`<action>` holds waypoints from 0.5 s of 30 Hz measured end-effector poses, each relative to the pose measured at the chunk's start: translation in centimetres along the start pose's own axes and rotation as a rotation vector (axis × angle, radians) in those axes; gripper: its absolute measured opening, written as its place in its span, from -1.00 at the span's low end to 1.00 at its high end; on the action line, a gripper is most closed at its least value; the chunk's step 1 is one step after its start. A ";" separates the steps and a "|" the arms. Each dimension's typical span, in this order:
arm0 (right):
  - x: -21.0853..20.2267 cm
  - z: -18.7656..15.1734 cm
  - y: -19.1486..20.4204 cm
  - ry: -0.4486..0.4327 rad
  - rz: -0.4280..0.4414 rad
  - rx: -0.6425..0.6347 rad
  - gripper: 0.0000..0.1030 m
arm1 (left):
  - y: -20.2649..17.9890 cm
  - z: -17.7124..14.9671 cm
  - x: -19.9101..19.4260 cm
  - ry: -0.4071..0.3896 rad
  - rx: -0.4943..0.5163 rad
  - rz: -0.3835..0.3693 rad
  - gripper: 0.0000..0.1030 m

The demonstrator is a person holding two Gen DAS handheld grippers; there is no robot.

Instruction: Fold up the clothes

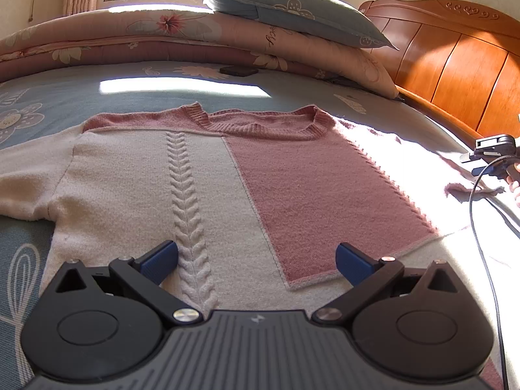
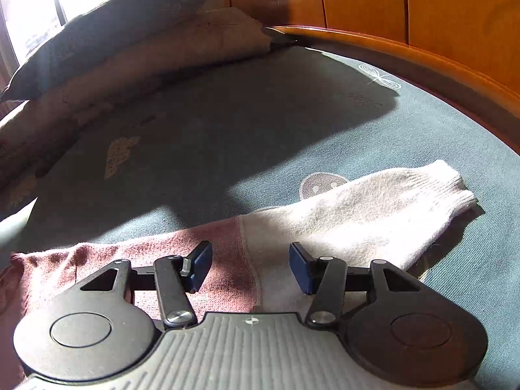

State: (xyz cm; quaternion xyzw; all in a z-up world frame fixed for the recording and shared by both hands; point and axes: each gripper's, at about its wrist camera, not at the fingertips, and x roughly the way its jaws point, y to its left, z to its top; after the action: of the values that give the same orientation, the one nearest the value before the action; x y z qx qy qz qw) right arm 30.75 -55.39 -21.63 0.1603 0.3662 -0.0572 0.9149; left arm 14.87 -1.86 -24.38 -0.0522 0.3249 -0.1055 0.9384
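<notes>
Sweater [image 1: 201, 175] in cream and pink lies flat, front up, on the bed [image 1: 65, 97], likely smoothed for folding, with the left hand-held gripper [image 1: 256, 260] spread empty above its hem and the right hand-held gripper [image 2: 250, 266] spread over its sleeve [image 2: 373, 208], gripping nothing.

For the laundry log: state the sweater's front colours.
Cream with a cable braid, plus a pink panel on the sweater; clearest in left wrist view.

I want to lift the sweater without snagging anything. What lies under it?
The sweater lies flat on the blue patterned bedsheet, which shows all around it. Whatever sits directly beneath the knit is covered, so nothing more can be told.
</notes>
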 end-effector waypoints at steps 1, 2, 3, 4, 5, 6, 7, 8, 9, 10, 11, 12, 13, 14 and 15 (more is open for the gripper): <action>0.3 -0.2 0.1 0.010 0.015 -0.023 0.13 | 0.0 0.0 0.0 0.000 -0.001 -0.001 0.99; 0.6 -0.4 0.1 0.018 0.015 -0.045 0.14 | 0.0 0.0 0.0 -0.001 -0.003 -0.002 0.99; 1.1 -0.4 -0.2 0.025 -0.008 -0.057 0.14 | 0.0 0.0 0.0 -0.002 -0.004 -0.004 0.99; 1.5 -0.3 -0.9 0.027 -0.038 -0.053 0.14 | 0.1 0.0 0.0 -0.002 -0.006 -0.005 0.99; 1.6 -0.1 -1.7 0.018 -0.047 -0.035 0.13 | 0.1 0.0 0.0 -0.003 -0.007 -0.006 0.99; 1.6 0.3 -2.5 0.003 -0.059 -0.011 0.13 | 0.0 0.0 0.0 -0.003 -0.006 -0.005 0.99; 1.4 0.8 -3.3 -0.011 -0.103 0.020 0.13 | 0.0 0.0 0.0 -0.002 -0.005 -0.004 0.99; 1.1 1.2 -3.8 -0.025 -0.146 0.041 0.13 | 0.0 0.0 0.0 -0.002 -0.004 -0.004 0.99; 0.8 1.5 -4.2 -0.041 -0.169 0.054 0.13 | 0.0 0.0 0.0 -0.002 -0.004 -0.003 0.99; 0.5 1.7 -4.3 -0.052 -0.168 0.060 0.13 | 0.0 0.0 0.0 -0.002 -0.003 -0.003 0.99; 0.3 1.8 -4.2 -0.059 -0.142 0.056 0.14 | 0.0 0.0 0.0 -0.002 -0.004 -0.004 0.99; 0.3 1.8 -3.9 -0.058 -0.106 0.046 0.14 | 0.1 0.0 0.0 -0.003 -0.006 -0.005 0.99; 0.5 1.7 -3.4 -0.047 -0.060 0.029 0.15 | 0.1 0.0 0.0 -0.003 -0.007 -0.007 0.99; 0.7 1.6 -2.9 -0.036 -0.013 0.012 0.17 | 0.2 0.0 0.0 -0.004 -0.009 -0.009 0.99; 1.1 1.5 -2.2 -0.026 0.021 -0.017 0.17 | 0.2 0.0 0.0 -0.005 -0.012 -0.010 0.99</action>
State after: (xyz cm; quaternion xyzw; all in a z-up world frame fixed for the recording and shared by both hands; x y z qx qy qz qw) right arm 31.99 -57.95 -21.92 0.1556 0.3529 -0.0466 0.9215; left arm 14.85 -1.65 -24.43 -0.0597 0.3228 -0.1083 0.9384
